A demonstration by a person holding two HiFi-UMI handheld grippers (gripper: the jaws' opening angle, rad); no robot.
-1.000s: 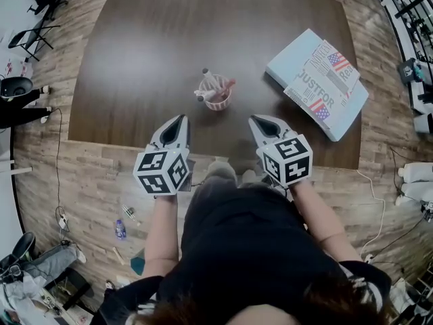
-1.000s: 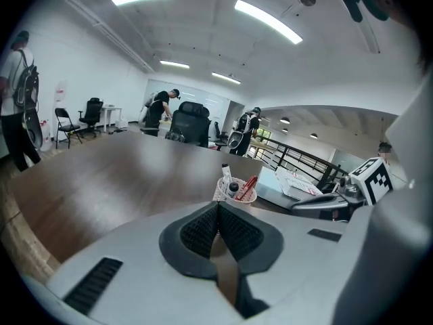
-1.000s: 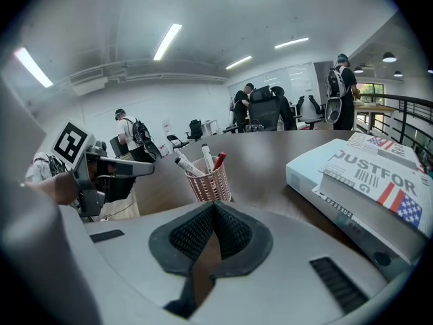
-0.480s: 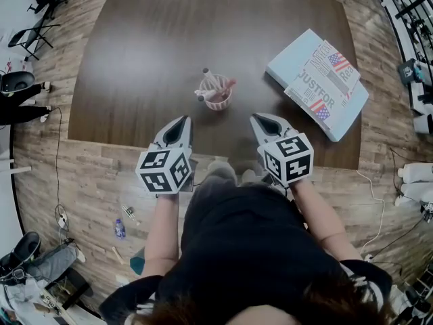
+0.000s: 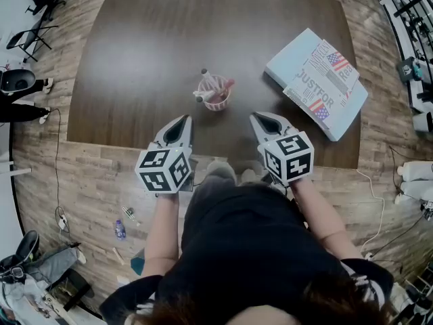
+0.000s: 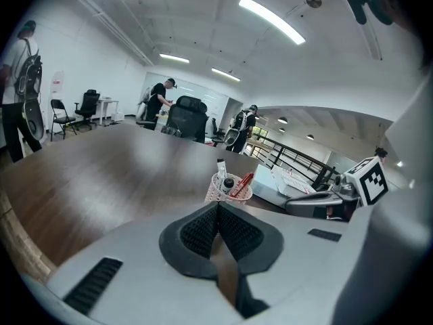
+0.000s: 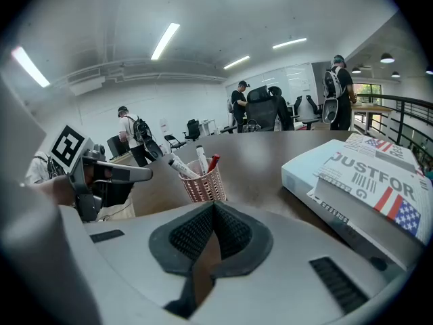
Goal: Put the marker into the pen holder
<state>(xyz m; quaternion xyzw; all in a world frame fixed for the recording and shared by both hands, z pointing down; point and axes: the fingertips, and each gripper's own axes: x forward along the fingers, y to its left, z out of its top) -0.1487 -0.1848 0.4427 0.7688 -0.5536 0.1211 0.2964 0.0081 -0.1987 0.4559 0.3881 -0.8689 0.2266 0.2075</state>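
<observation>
Left gripper and right gripper both pinched closed, empty. Pen holder ahead, midway between them, neither nearer — markers lean inside it.

A dark brown table stands on a wood-plank floor. A black folding chair sits off the table's far-left corner. White walls and long ceiling strip lights enclose the room. A black office chair stands at the table's far edge, and a black railing runs beyond it.
</observation>
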